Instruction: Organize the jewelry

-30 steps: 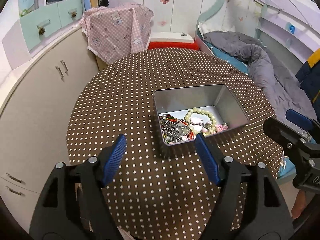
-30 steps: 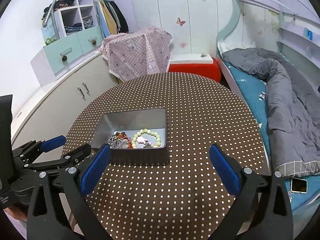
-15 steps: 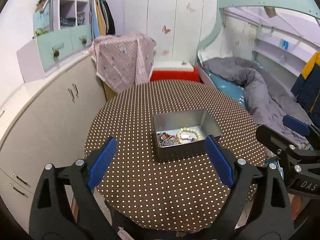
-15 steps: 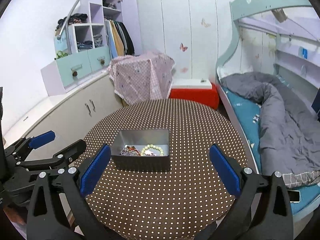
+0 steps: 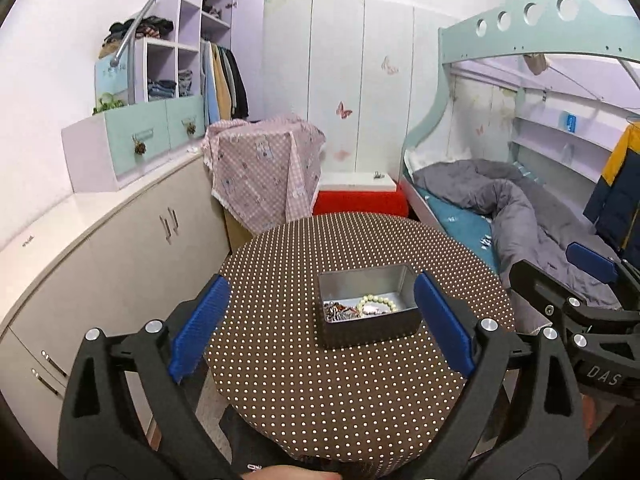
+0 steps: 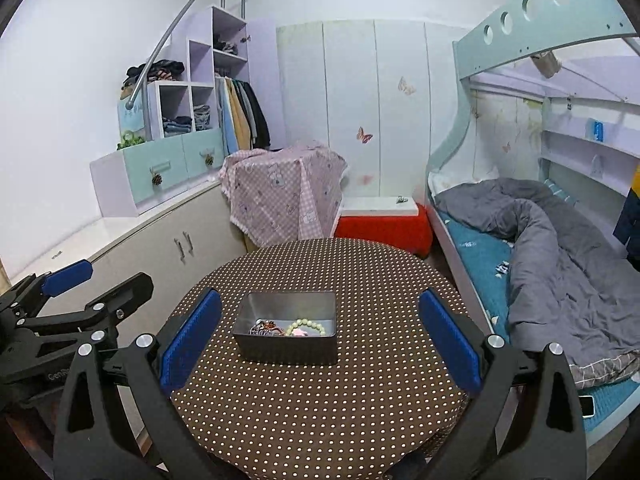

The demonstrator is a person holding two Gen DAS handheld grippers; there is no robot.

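Observation:
An open metal tin (image 5: 368,332) (image 6: 288,350) stands on the round brown dotted table (image 5: 320,400) (image 6: 360,400). Inside lie a green bead bracelet (image 5: 376,303) (image 6: 310,326) and a dark tangle of jewelry (image 5: 338,311) (image 6: 266,328). My left gripper (image 5: 320,280) hovers well back from the tin, its jaws opening wide with nothing between them. My right gripper (image 6: 320,294) is also held back above the table's near side, open and empty. Each gripper shows at the edge of the other's view.
A bed with a grey duvet (image 6: 560,260) runs along the right, a phone (image 6: 588,406) on its near corner. White cupboards (image 5: 120,260) line the left. A pink-checked cover (image 5: 264,176) and a red box (image 5: 360,202) stand behind the table.
Both grippers have drawn back and risen, so the tin now looks smaller and farther off. The left jaws have spread wider. The tin and jewelry have not moved.

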